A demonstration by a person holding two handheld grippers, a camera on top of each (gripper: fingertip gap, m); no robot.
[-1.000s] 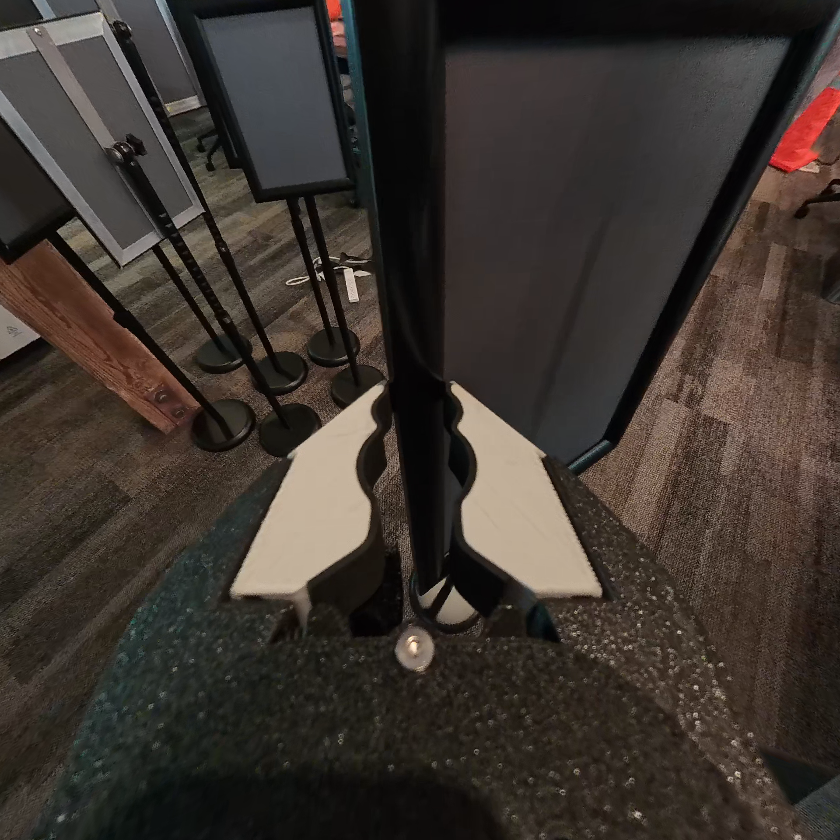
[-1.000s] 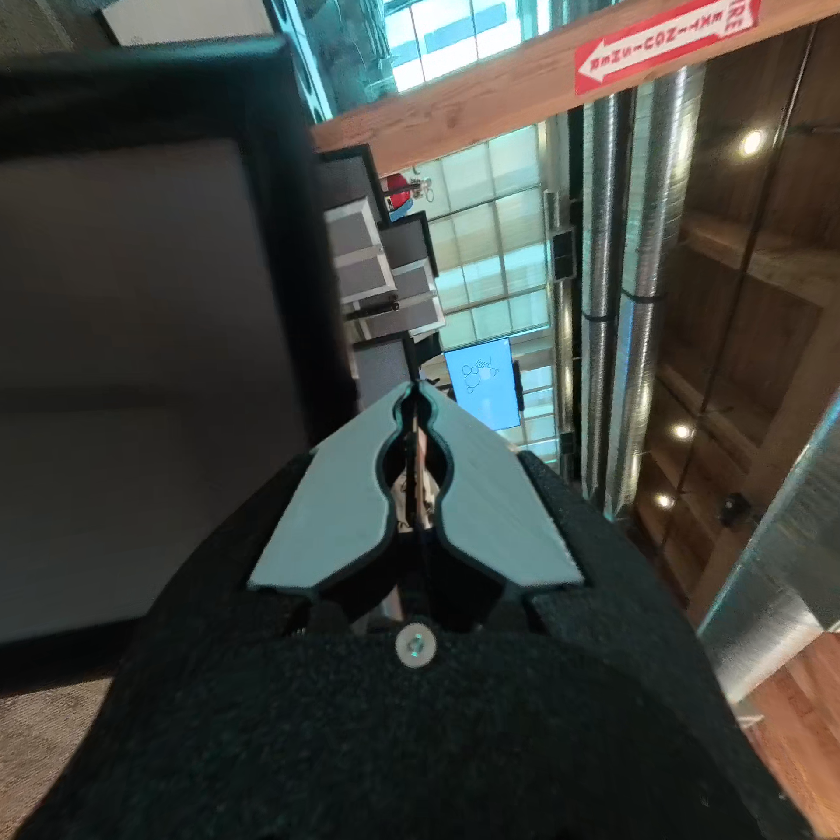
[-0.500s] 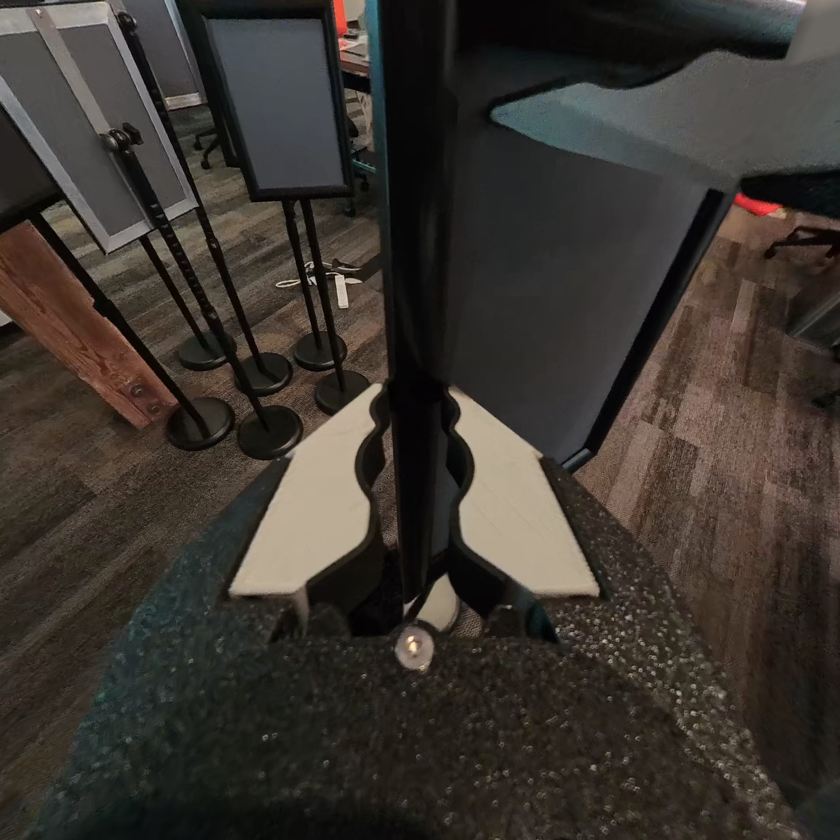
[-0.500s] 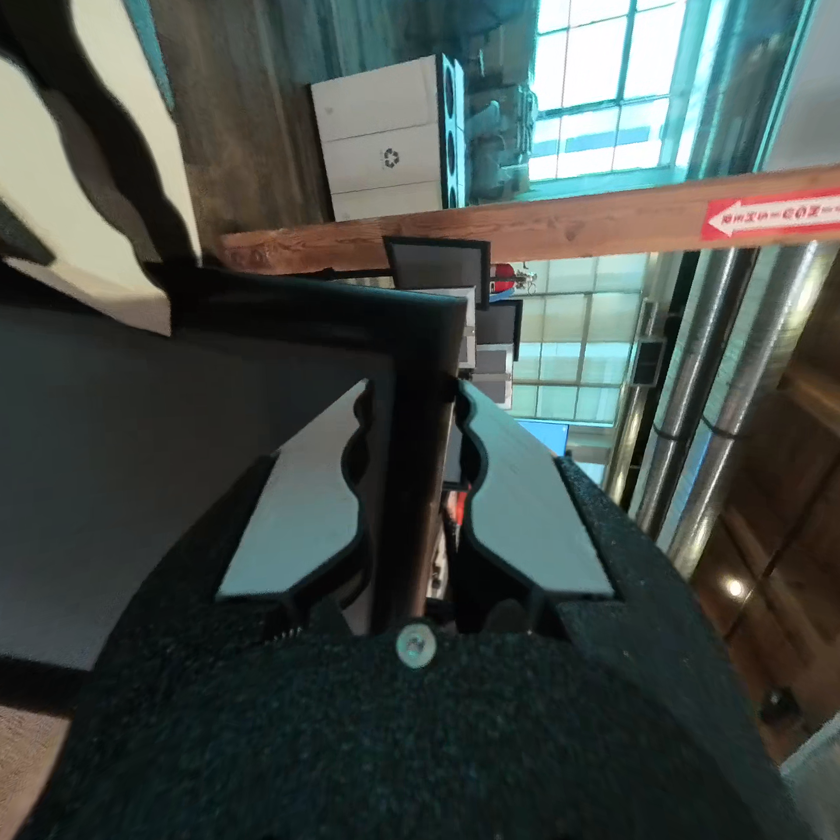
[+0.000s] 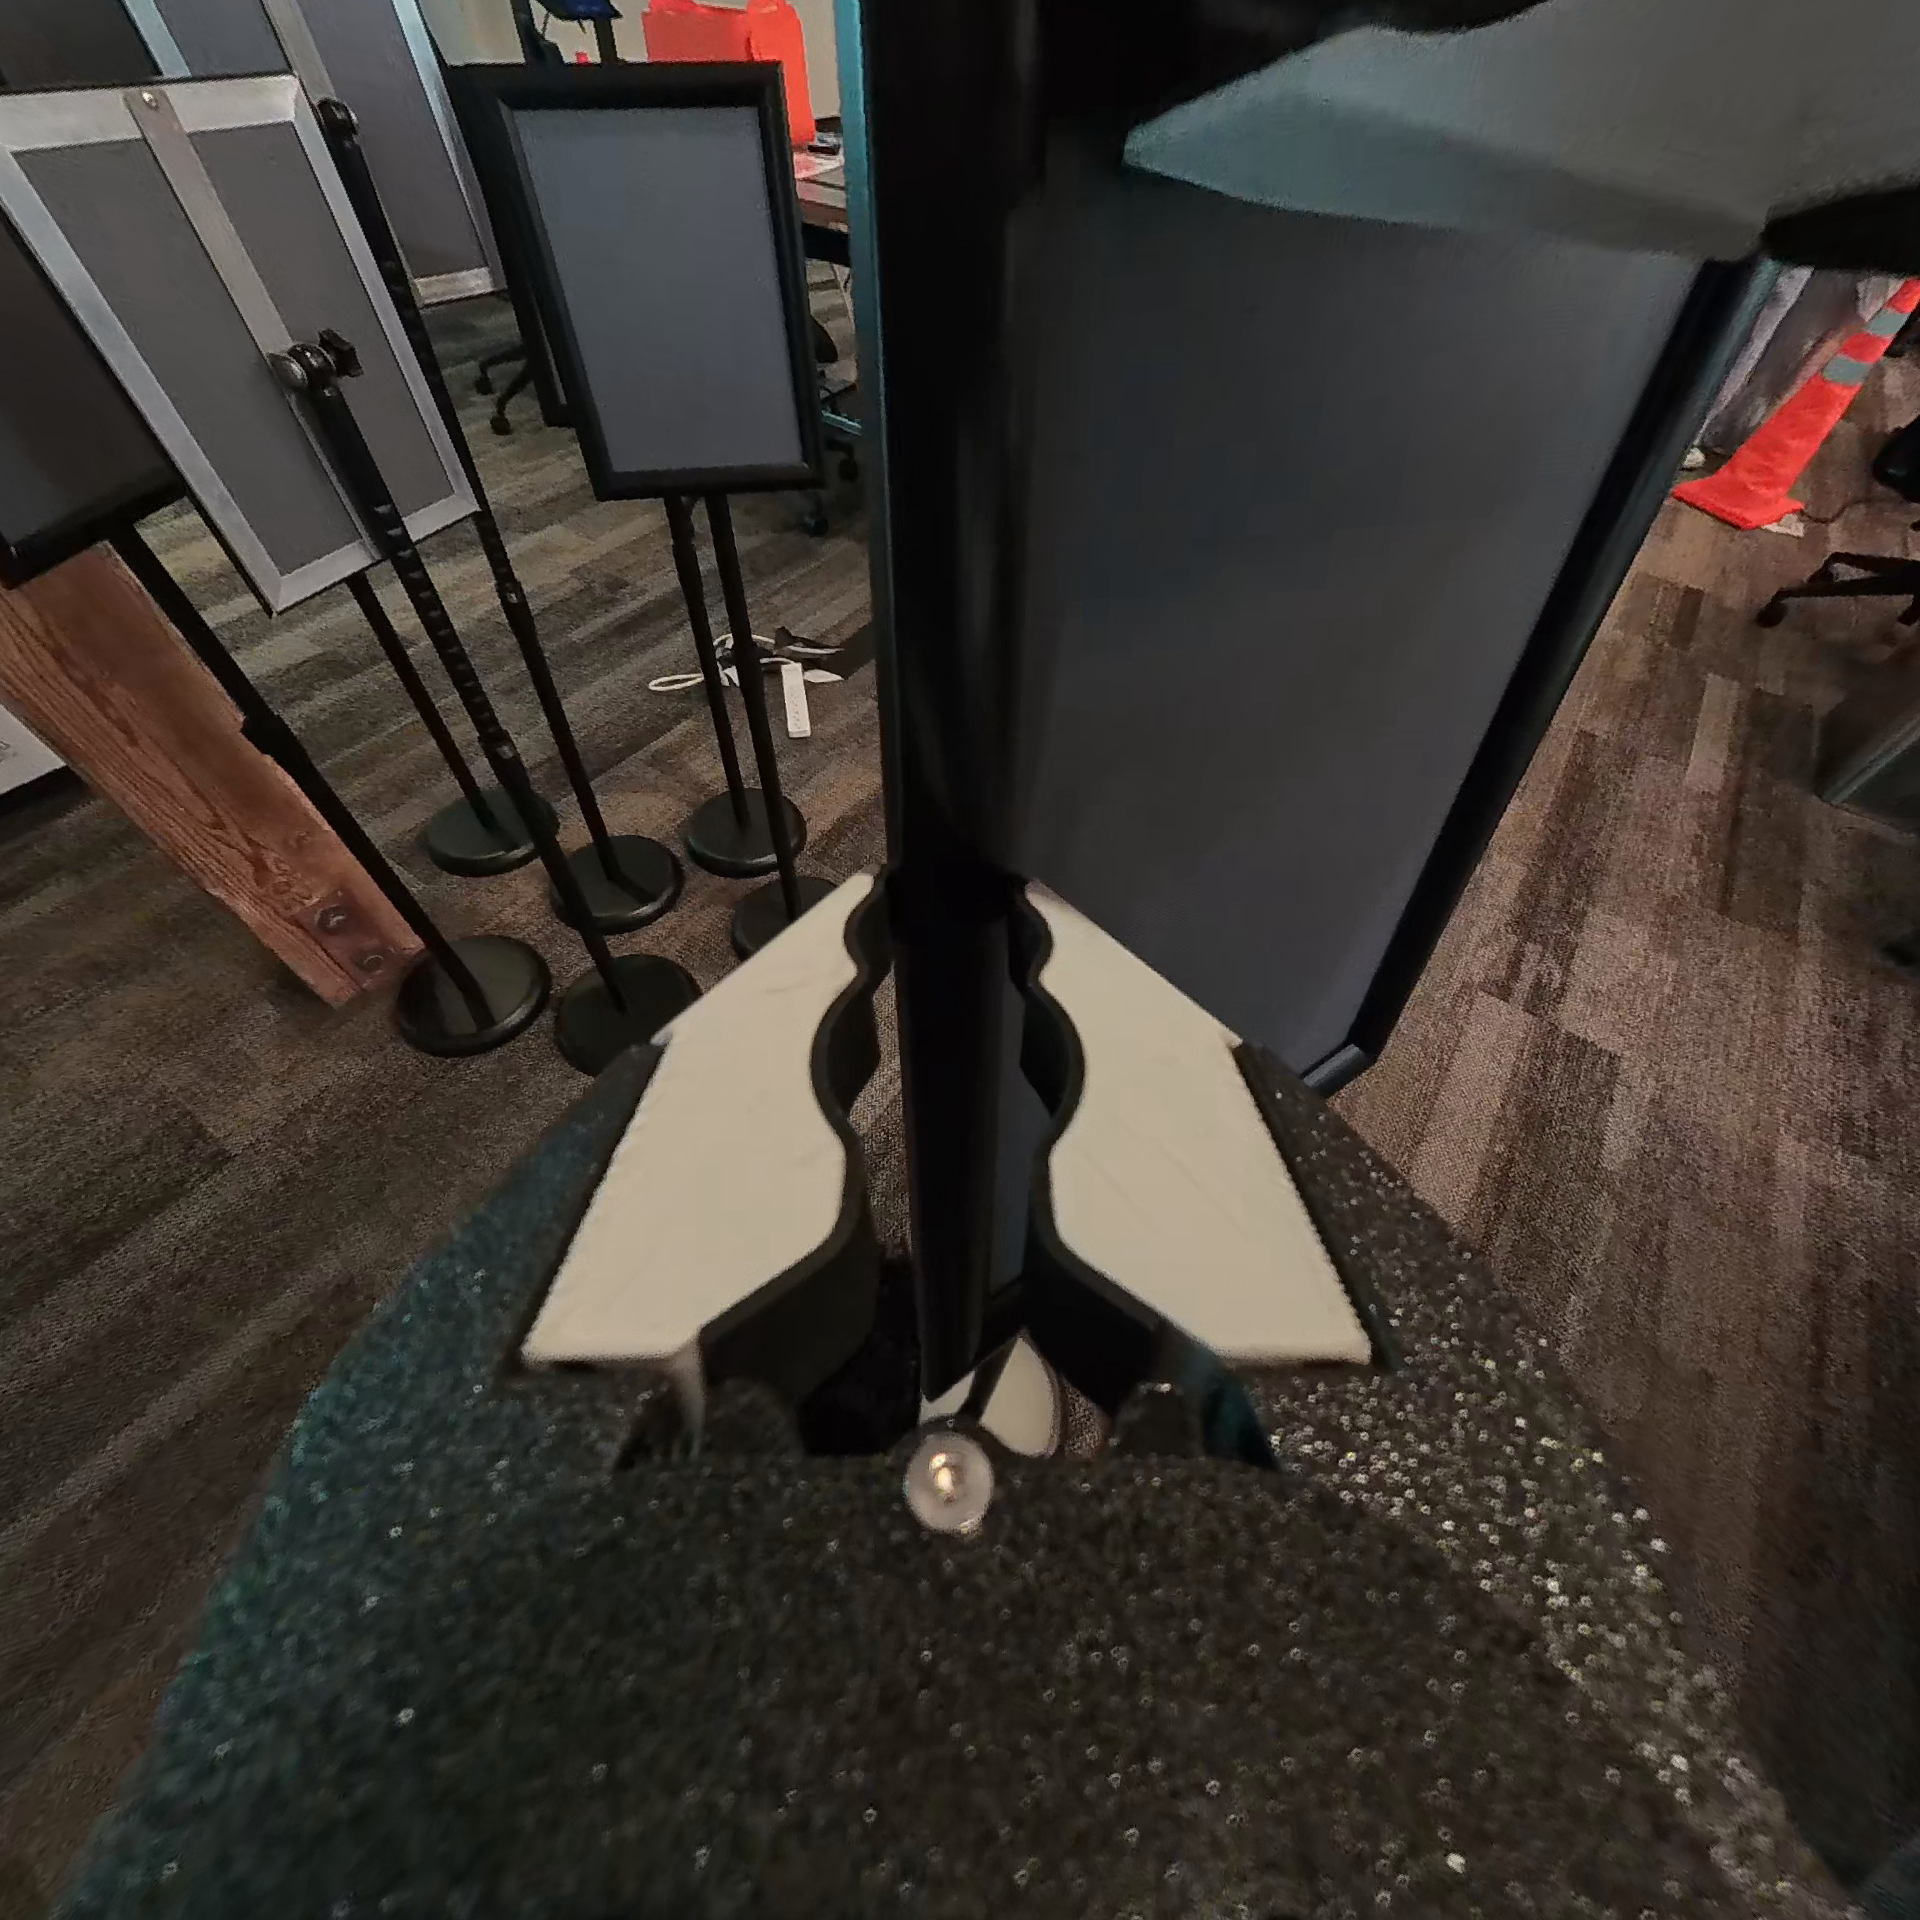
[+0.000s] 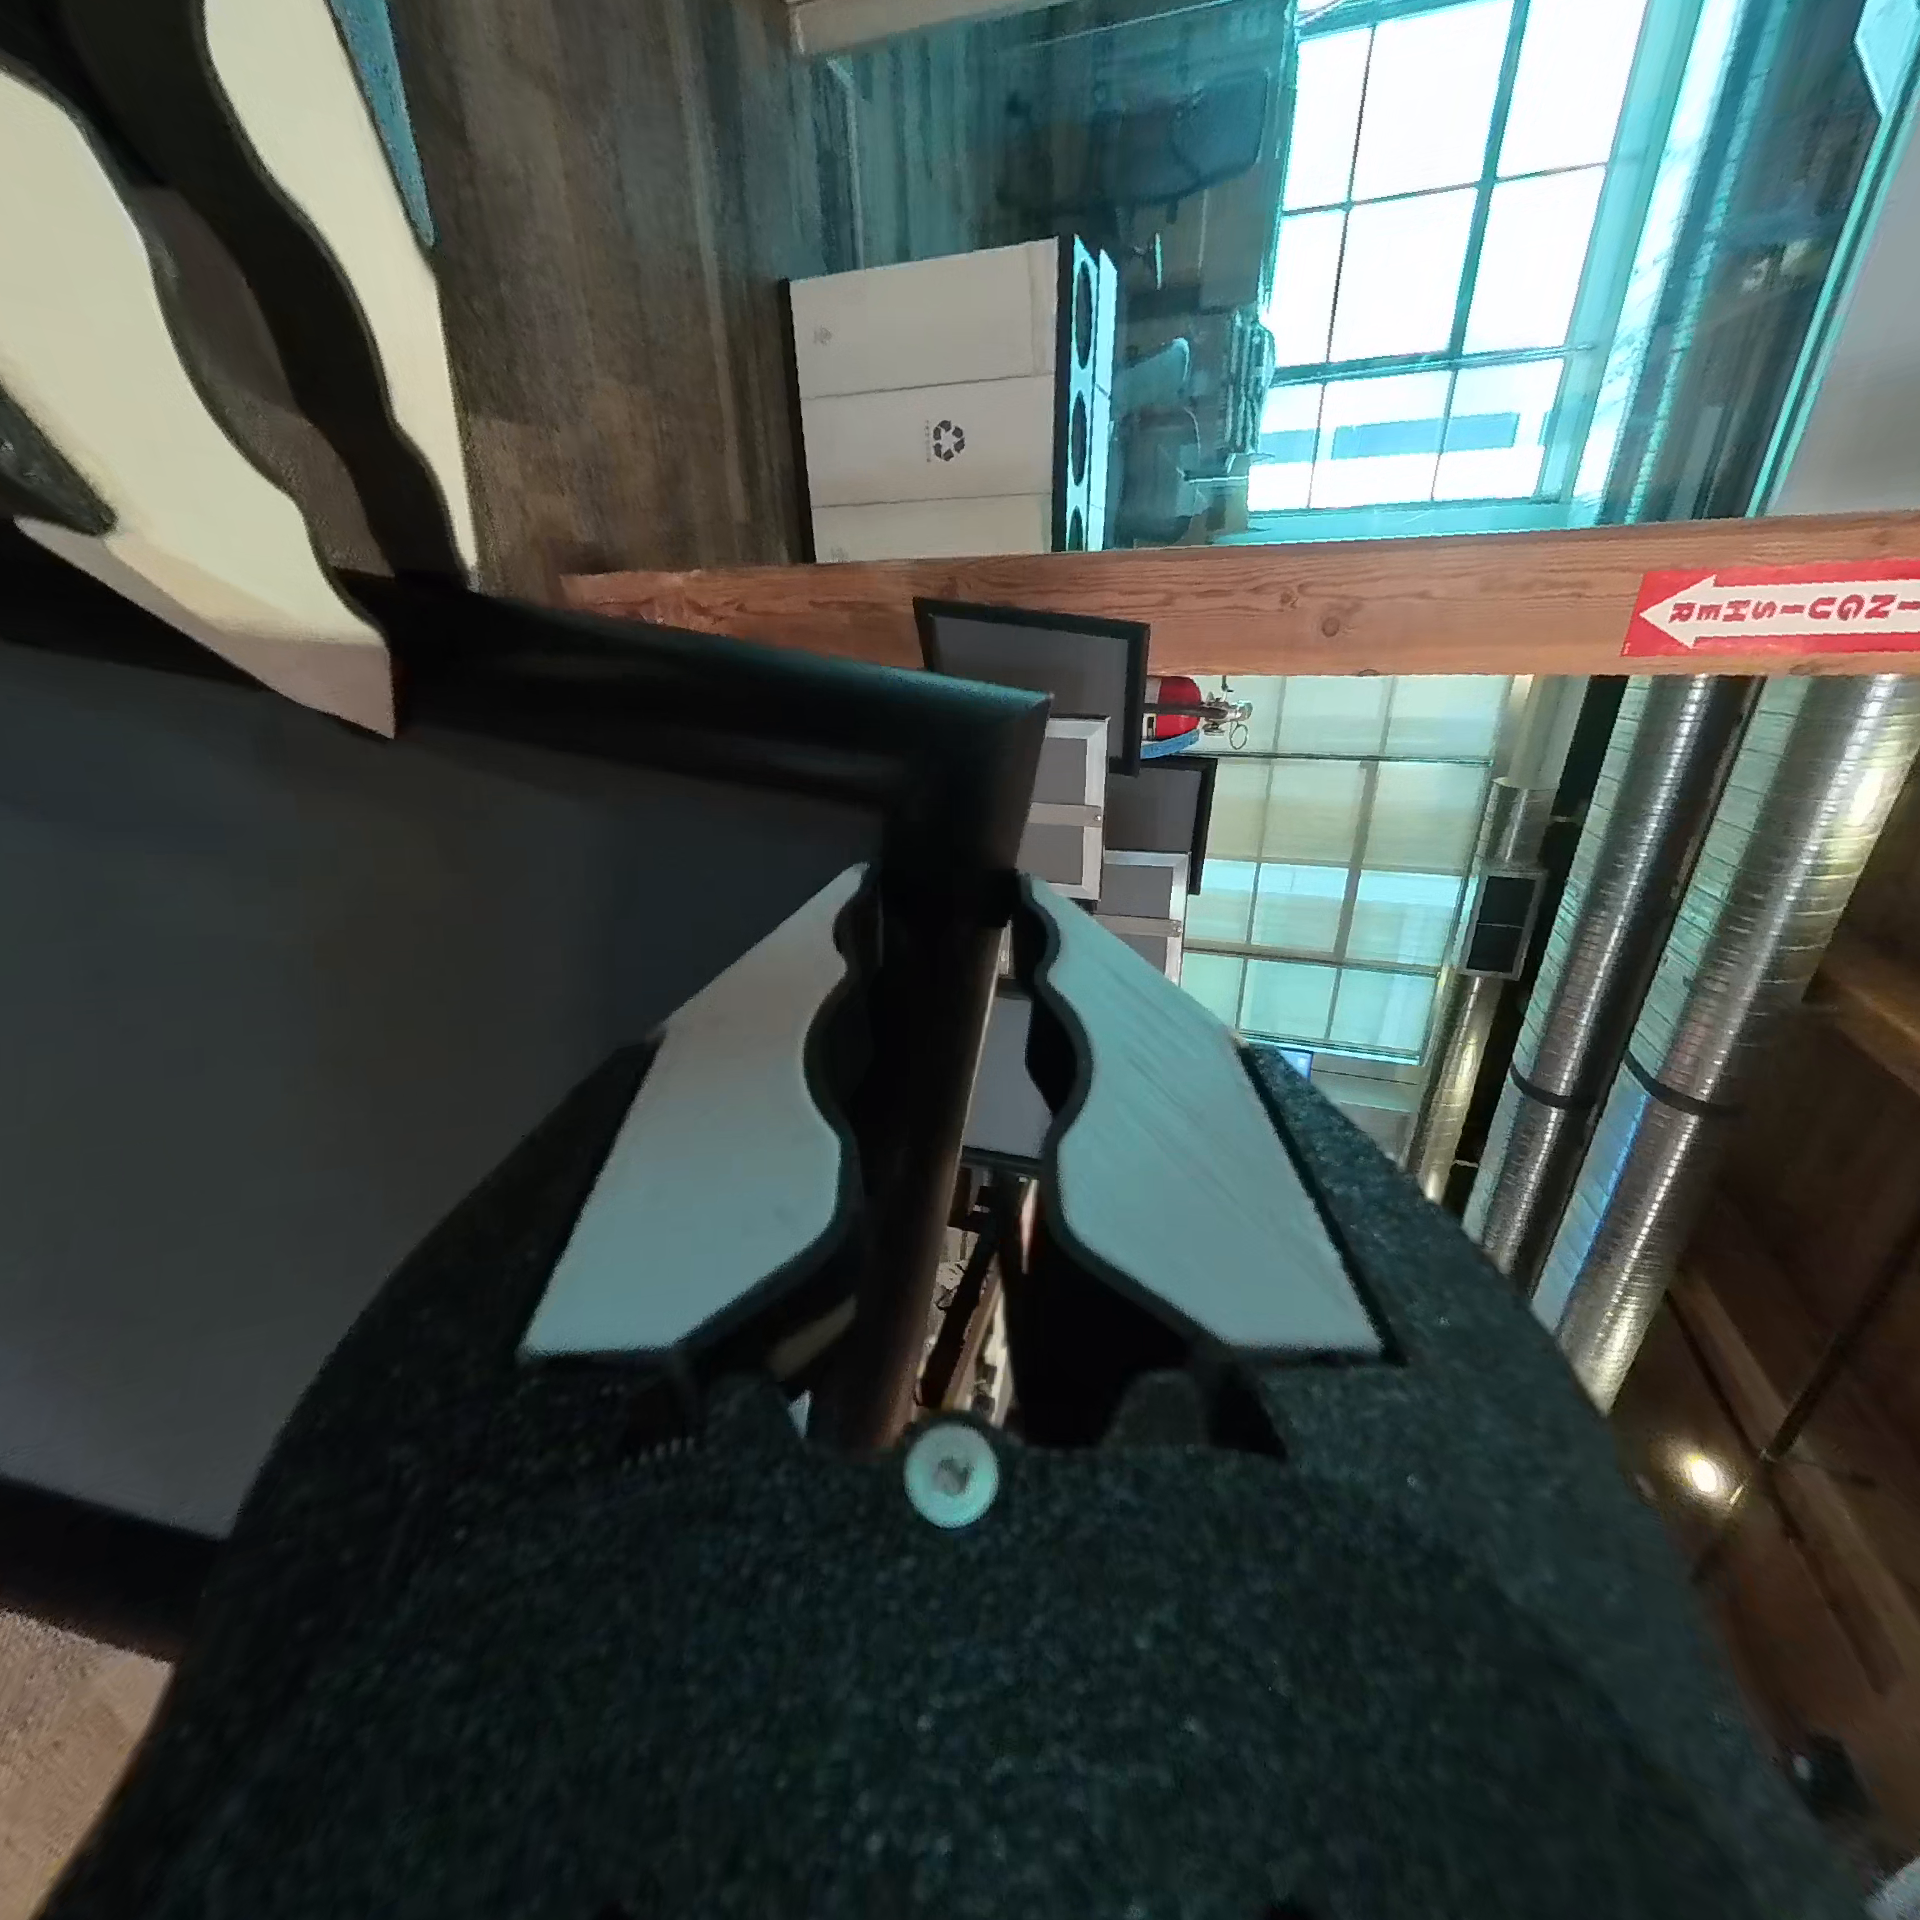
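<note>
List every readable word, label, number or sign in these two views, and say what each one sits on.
Red sign with a white arrow, on the wooden beam: it carries lettering, which I do not copy out.
White bin unit: a recycling symbol, plus tiny marks too small to read.
Held black sign frame and standing sign frames: blank panels, no text.

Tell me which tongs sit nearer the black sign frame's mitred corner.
Right. The right tongs grip the sign frame just beside that corner; the left tongs clamp the adjoining edge, farther along.
</note>
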